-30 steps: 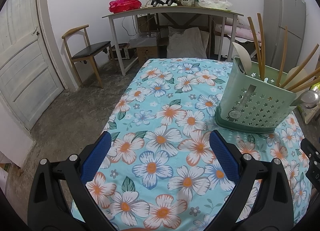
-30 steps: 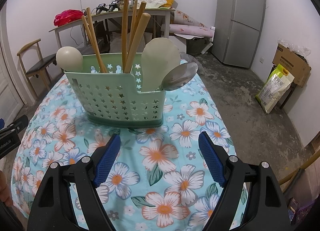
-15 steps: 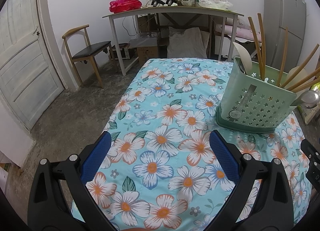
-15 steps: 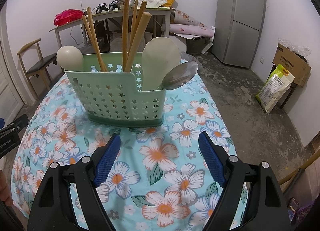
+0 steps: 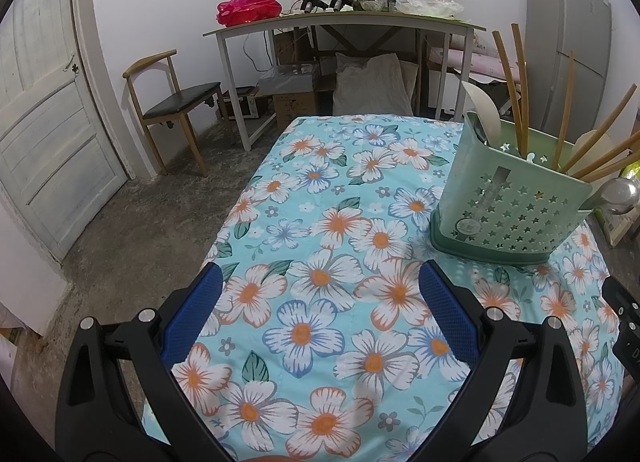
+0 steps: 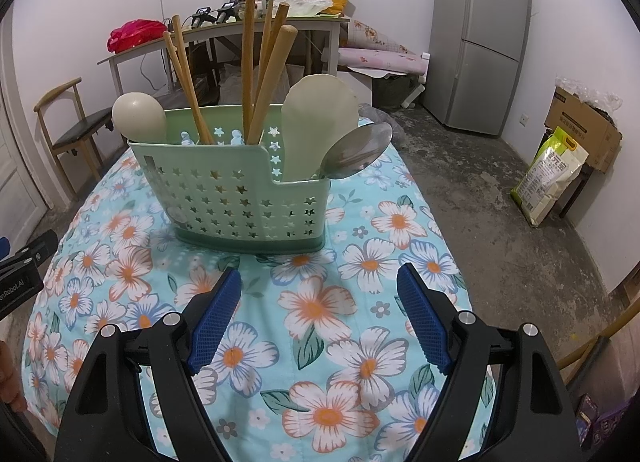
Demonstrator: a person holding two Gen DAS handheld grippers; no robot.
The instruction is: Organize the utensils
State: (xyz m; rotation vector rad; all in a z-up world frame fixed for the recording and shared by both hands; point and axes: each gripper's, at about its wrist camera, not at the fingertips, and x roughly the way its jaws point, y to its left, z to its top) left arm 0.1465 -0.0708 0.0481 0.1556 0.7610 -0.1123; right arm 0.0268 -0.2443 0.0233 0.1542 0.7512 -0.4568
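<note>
A pale green utensil caddy with star-shaped holes stands on the floral tablecloth. It holds several wooden sticks, a cream spoon, a cream rice paddle and a steel ladle. My right gripper is open and empty, a short way in front of the caddy. My left gripper is open and empty over the cloth, with the caddy ahead to its right.
The table's left edge drops to a concrete floor. Behind stand a wooden chair, a cluttered desk, a grey fridge and a white door. A rice bag and cardboard box sit on the right.
</note>
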